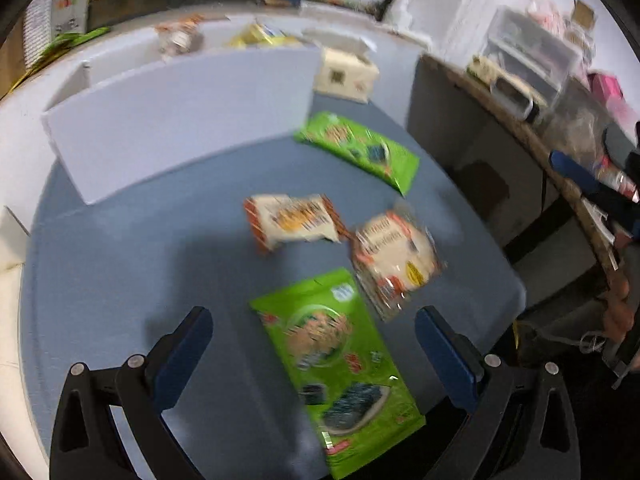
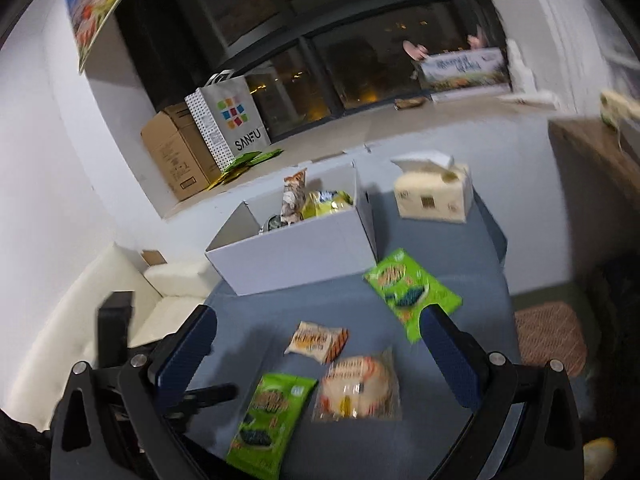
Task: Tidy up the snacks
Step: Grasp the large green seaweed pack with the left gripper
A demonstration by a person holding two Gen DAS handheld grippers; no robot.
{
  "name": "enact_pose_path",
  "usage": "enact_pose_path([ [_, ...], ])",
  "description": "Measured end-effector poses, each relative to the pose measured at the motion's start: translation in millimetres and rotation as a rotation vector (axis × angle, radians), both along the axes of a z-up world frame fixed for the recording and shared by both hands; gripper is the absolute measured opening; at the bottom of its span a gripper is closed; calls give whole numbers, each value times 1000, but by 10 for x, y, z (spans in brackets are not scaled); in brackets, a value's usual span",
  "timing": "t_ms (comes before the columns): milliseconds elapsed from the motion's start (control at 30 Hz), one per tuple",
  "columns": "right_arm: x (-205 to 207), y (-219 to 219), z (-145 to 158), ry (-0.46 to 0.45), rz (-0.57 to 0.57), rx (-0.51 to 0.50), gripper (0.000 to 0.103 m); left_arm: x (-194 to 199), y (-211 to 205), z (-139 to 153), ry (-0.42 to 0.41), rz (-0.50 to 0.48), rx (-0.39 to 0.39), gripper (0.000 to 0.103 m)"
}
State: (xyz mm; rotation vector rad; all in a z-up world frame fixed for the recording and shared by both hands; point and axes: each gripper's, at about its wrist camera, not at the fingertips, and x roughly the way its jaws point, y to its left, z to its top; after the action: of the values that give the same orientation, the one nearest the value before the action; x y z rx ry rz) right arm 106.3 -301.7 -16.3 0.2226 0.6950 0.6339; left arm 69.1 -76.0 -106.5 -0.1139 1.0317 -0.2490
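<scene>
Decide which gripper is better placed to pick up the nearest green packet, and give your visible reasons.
Probably left. The left gripper is open with the green packet lying between its jaws. The right gripper is also open, but higher and further back; the packet sits low, off to its left side.
</scene>
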Motion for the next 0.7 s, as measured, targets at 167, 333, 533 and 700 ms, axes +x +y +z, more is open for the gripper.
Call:
enact_pose_path([
  [167, -70, -131, -163, 14, -40, -11, 103, 41, -259, -208, 72, -15, 57, 103],
  [333, -101, -211, -298, 43, -51, -3, 103, -22, -424, -433, 121, -32, 139, 102],
  [533, -125, -184, -366, 58, -47, -9, 103, -60, -376, -391, 68, -68, 128, 70],
  [700, -40, -106, -435, 67, -28, -54, 103, -197, -135, -140, -67, -38, 98, 65],
])
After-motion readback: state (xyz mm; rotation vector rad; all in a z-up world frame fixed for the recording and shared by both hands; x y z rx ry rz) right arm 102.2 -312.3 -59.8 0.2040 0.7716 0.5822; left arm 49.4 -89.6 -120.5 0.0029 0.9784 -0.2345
